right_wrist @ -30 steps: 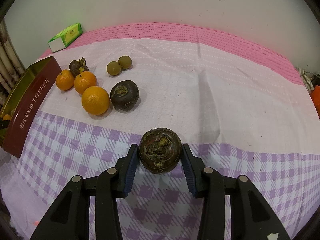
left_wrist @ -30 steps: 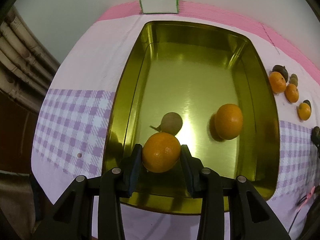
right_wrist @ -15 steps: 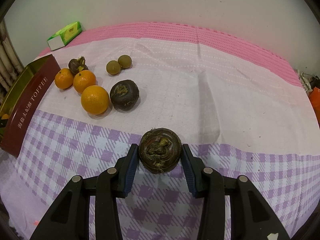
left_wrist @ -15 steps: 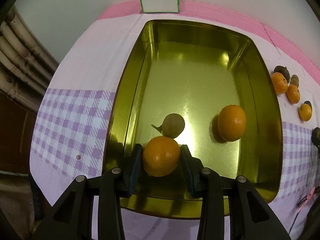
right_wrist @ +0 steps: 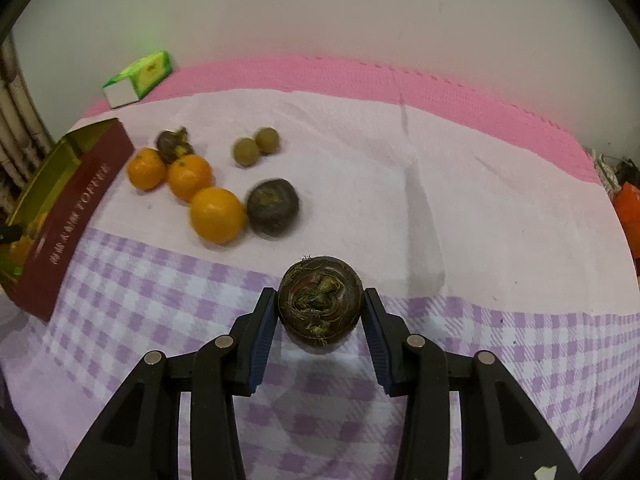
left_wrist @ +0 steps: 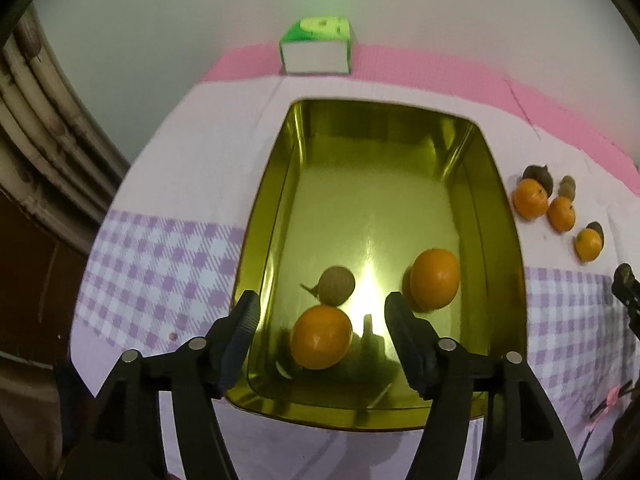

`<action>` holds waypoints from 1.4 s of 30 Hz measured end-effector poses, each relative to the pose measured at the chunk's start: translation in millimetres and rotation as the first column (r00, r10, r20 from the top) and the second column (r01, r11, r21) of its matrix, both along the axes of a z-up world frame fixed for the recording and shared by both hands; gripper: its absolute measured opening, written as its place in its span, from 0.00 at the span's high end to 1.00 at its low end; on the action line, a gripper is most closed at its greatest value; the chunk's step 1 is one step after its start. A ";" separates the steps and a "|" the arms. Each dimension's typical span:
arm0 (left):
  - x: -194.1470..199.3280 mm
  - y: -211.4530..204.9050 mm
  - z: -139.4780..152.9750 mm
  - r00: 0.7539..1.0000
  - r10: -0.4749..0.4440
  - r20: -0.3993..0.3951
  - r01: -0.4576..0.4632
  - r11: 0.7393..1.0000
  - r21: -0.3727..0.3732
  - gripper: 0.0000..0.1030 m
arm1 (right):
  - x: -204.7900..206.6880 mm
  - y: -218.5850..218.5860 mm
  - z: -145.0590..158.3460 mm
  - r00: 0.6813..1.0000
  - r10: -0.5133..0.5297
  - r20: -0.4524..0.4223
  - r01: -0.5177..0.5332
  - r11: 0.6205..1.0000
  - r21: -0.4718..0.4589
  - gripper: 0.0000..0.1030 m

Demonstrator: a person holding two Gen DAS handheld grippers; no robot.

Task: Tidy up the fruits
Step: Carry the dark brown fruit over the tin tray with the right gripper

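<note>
Glossy gold metal tin point(left_wrist: 502, 216), matt checked cloth point(right_wrist: 500, 208)

Gold tin point(left_wrist: 504, 248) with maroon outer wall; 2 orange fruits point(left_wrist: 321, 337) and 1 tan one inside. Green box point(left_wrist: 316, 46) at 12 o'clock. Pink, white and lilac-checked cloth point(right_wrist: 440, 200).

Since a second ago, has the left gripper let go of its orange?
Yes. The left gripper has opened, and the orange now lies in the tin near the brown fruit.

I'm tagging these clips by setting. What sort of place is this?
Probably a home table set up for sorting fruit. A pink and purple-checked tablecloth covers it, a gold toffee tin holds oranges, and a green tissue pack sits by the plain wall.
</note>
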State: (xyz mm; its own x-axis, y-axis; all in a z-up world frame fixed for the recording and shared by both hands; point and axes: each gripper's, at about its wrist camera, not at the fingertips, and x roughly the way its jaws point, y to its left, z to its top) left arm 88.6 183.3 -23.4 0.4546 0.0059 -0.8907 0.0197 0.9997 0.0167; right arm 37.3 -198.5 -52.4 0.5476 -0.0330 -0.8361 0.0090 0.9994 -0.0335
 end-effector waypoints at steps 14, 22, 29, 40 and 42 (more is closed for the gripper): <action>-8.6 6.8 26.2 0.993 0.046 0.105 -0.052 0.997 0.051 0.26 | 8.6 130.5 38.9 0.955 0.294 0.038 -0.296 0.953 0.069 0.61; -5.4 32.8 30.1 0.983 0.145 0.112 -0.150 0.988 0.041 0.26 | 12.3 196.3 43.6 0.908 0.418 0.033 -0.419 0.903 0.095 0.61; -3.9 50.2 26.7 0.968 0.233 0.098 -0.238 0.971 0.040 0.26 | 19.8 234.9 41.7 0.870 0.492 0.023 -0.493 0.867 0.069 0.61; -2.5 58.7 22.3 0.960 0.270 0.081 -0.272 0.962 0.027 0.26 | 31.1 262.7 21.6 0.843 0.537 -0.032 -0.535 0.843 0.048 0.61; -2.3 59.4 22.0 0.959 0.273 0.079 -0.275 0.961 0.023 0.26 | 32.7 264.1 18.8 0.842 0.538 -0.038 -0.537 0.843 0.047 0.61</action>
State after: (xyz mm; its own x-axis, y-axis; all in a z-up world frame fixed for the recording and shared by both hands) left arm 86.3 242.7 -1.4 0.4961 0.1691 -0.8517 -0.2575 0.9654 0.0417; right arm 70.0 65.6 -33.6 0.4306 0.2832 -0.8569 -0.5306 0.8475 0.0135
